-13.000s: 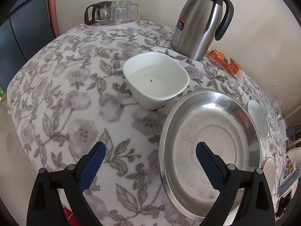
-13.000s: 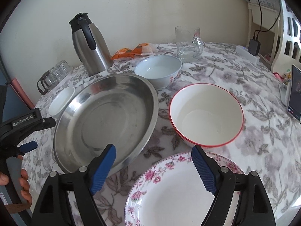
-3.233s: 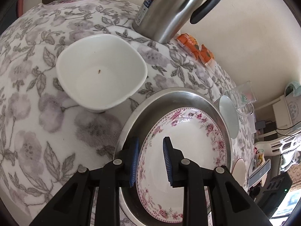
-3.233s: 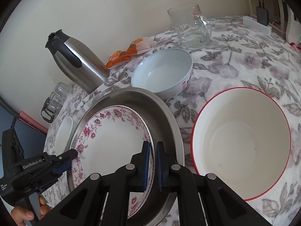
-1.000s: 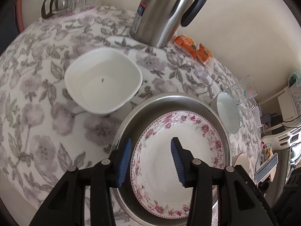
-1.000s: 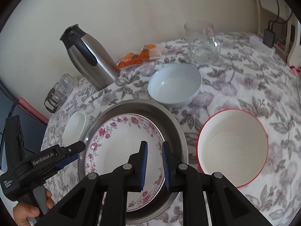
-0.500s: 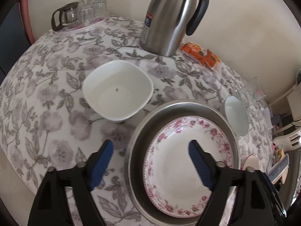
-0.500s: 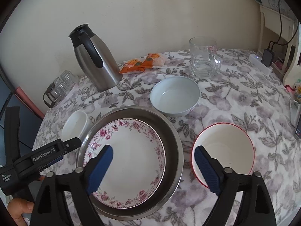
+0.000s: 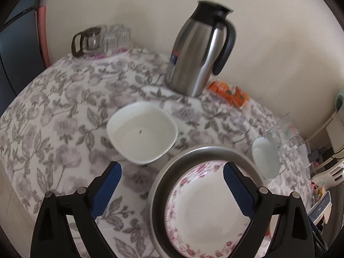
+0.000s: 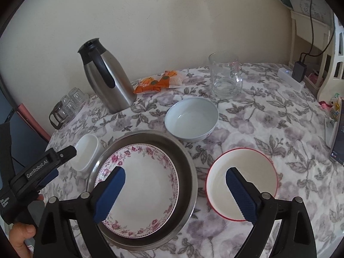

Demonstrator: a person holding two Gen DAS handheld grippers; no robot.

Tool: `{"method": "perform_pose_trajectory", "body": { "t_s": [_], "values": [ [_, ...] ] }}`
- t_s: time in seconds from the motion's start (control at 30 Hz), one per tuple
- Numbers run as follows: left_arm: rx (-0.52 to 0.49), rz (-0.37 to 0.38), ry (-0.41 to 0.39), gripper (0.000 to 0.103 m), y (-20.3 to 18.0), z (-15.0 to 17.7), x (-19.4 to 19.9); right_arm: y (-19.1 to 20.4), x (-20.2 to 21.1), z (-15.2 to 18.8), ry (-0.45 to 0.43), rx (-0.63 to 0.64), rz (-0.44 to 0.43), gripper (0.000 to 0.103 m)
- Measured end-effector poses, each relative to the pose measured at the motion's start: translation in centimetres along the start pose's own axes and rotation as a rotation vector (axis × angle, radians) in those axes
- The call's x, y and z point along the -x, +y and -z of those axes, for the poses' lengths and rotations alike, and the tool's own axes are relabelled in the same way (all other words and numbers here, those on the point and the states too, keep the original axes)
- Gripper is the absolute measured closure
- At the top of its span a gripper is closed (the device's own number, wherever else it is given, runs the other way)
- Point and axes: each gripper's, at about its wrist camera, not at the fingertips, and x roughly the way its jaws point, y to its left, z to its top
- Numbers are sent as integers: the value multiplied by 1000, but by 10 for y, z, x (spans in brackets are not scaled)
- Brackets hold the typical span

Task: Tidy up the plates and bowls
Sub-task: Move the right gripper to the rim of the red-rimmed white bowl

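Both claws, left [image 9: 171,175] and right [image 10: 175,181], hung empty, the left's jaws opening; the floral plate [image 10: 139,185] lay in the steel pan [image 10: 189,172]. The red-rimmed bowl [image 10: 241,181] looked next: best gripped by its rim and lowered centred.

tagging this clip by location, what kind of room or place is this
Most likely a dining table in a home. A floral grey-and-white tablecloth covers it, with a stainless steel thermos jug, a tray of small drinking glasses and an orange snack packet against a plain wall.

Floral-clothed table [image 10: 279,116] bears steel basin [image 10: 189,172], bowls, thermos [image 10: 107,79].
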Motion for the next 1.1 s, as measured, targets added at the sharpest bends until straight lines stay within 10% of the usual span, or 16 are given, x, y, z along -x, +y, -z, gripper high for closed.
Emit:
{"method": "perform_pose_trajectory", "body": {
  "t_s": [0.43,1.1],
  "values": [
    [-92,159,-114,7,-40,1,32,-53,36,-10,-105,-101,31,6],
    [-191,451,-9,0,-141,65,29,-160,89,1,-240,-299,161,6]
  ]
}}
